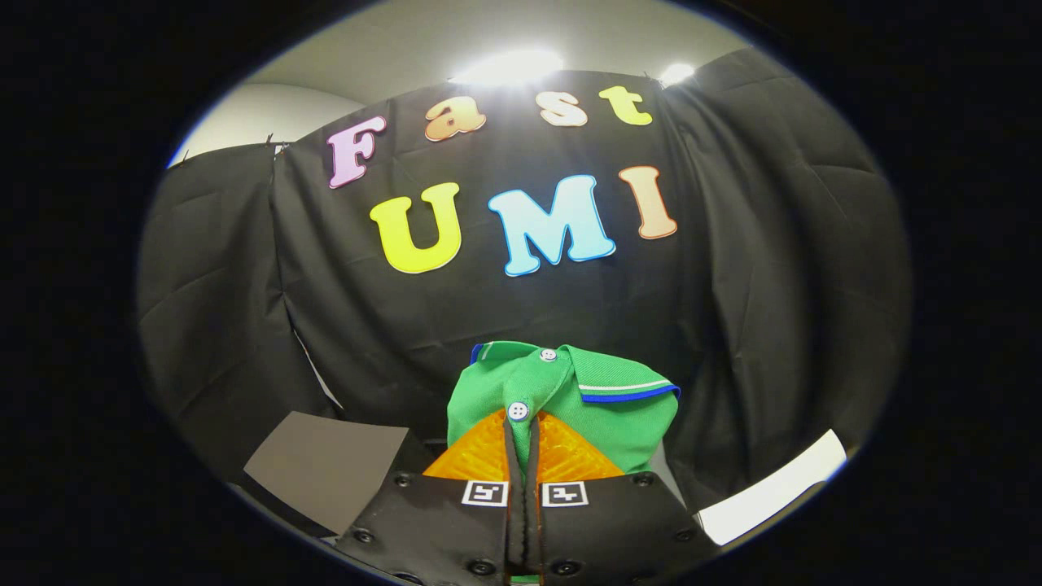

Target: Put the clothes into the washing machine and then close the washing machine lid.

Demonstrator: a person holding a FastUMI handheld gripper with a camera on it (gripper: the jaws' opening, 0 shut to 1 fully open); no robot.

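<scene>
The jaws (521, 456) are pinching nearly closed on the green polo shirt (562, 407), gripping it at the button placket just below the collar (627, 389). The shirt is hanging bunched between and just beyond the jaws, lifted against the black cloth wall (733, 285) farther off. It's looking soft, light and floppy, likely to drape and swing; the placket-collar fold is giving a thick, secure hold.
</scene>
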